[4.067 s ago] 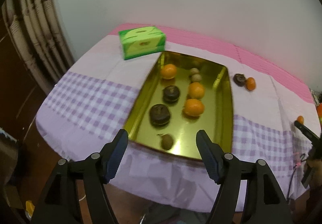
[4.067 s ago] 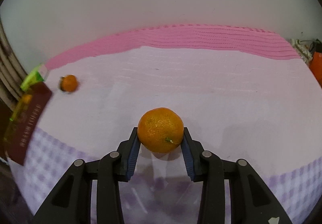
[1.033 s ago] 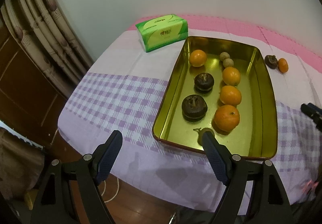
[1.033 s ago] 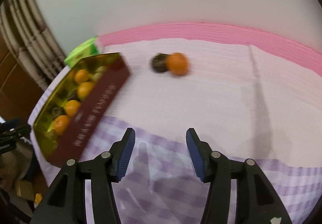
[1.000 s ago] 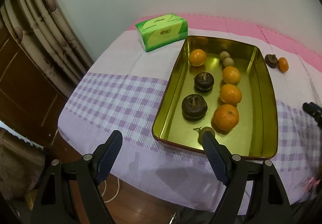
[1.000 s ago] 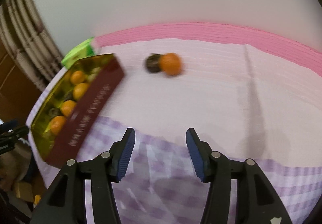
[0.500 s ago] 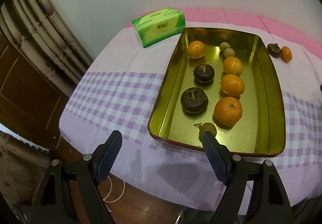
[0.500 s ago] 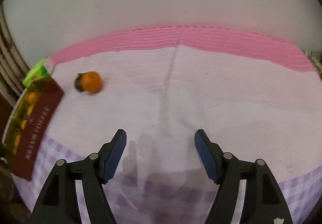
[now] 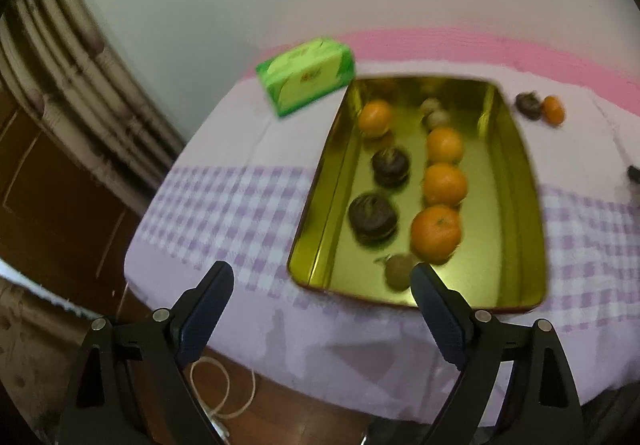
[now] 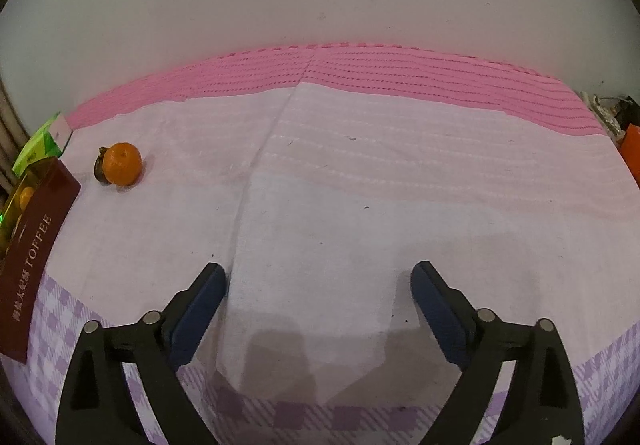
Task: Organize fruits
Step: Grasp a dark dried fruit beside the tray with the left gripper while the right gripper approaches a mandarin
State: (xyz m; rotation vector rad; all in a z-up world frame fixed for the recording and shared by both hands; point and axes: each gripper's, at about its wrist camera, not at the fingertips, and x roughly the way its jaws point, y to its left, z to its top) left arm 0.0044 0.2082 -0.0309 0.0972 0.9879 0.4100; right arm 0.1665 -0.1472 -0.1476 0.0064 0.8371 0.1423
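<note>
Right gripper (image 10: pixel 318 285) now empty, wider.

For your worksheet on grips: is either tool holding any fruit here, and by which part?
Nothing is held: the left tool and right tool are both open, empty.

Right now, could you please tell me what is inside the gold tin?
The gold tin holds four oranges, two dark fruits and three small brown ones. A gripper finger partly covers the nearest brown one.

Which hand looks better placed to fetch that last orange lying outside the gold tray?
Probably the right gripper: open, empty, over the cloth facing the orange. The left gripper hangs off the tray's far end.
</note>
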